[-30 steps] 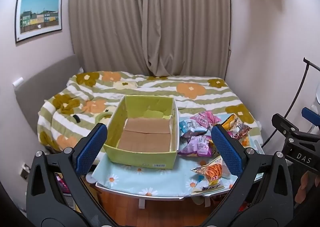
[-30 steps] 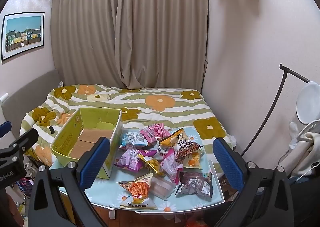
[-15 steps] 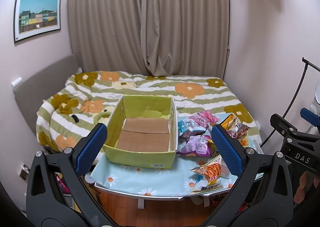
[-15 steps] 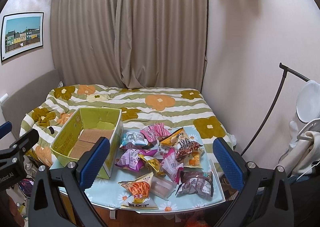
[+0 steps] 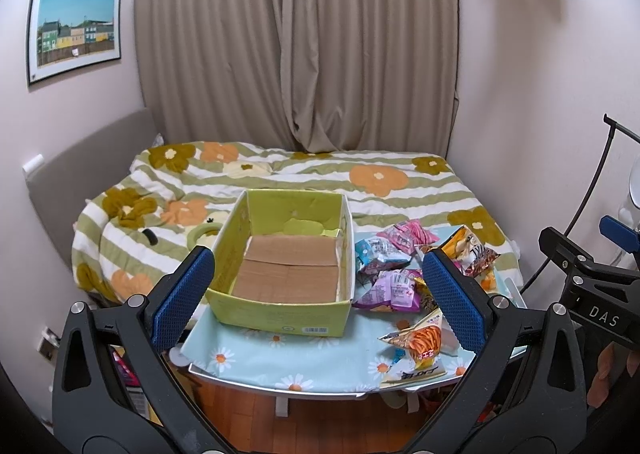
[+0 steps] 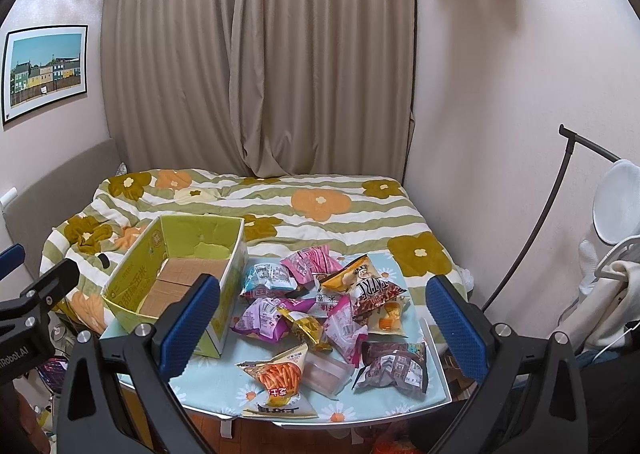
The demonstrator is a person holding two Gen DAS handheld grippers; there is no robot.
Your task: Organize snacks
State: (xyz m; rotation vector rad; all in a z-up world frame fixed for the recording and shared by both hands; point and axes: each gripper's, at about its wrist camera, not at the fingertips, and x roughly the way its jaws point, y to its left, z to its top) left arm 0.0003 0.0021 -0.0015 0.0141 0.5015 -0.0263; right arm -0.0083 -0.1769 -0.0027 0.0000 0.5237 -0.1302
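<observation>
A green cardboard box (image 5: 280, 314) (image 6: 132, 274) with a bare brown bottom stands on the left of a small daisy-patterned table (image 5: 280, 358) (image 6: 208, 374). Several snack bags lie in a heap to its right: an orange chip bag (image 5: 420, 342) (image 6: 280, 378) at the front, purple (image 6: 262, 318), pink (image 6: 310, 260), light blue (image 6: 266, 278) and dark brown (image 6: 394, 368) ones behind. My left gripper (image 5: 318, 292) hangs open in front of the box. My right gripper (image 6: 322, 318) hangs open in front of the heap. Both are empty and short of the table.
A bed with a flowered, striped quilt (image 5: 312, 178) lies right behind the table, curtains beyond it. A black rack pole (image 6: 532, 238) and white clothing (image 6: 600, 294) stand at the right. The wooden floor (image 5: 328, 422) shows below the table's front edge.
Both views have shifted slightly; the box and snacks sit a little lower-left in the left wrist view. Neither gripper has changed its opening.
</observation>
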